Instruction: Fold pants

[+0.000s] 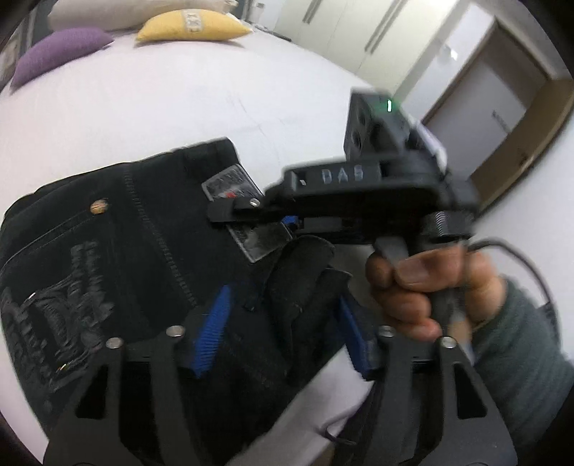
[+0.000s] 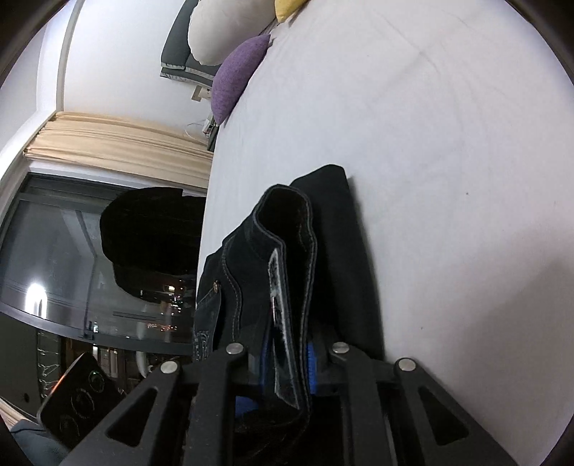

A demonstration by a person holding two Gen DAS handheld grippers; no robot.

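Only the left wrist view shows the hand [image 1: 423,286] gripping the right gripper [image 1: 251,211]. The black pants [image 1: 118,251] lie at the bed's [image 1: 179,107] near edge, between the left gripper's [image 1: 283,337] parted fingers [image 1: 211,333]. The right gripper's [image 2: 283,355] fingers [image 2: 311,362] clamp the waistband.

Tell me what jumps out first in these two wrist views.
The black pants dominate, bunched on the white bed at its near edge. In the left wrist view the right gripper, held in a hand, reaches across onto the waistband by the label patch; the right wrist view shows its pads clamped on that waistband. Purple and yellow pillows sit at the far end.
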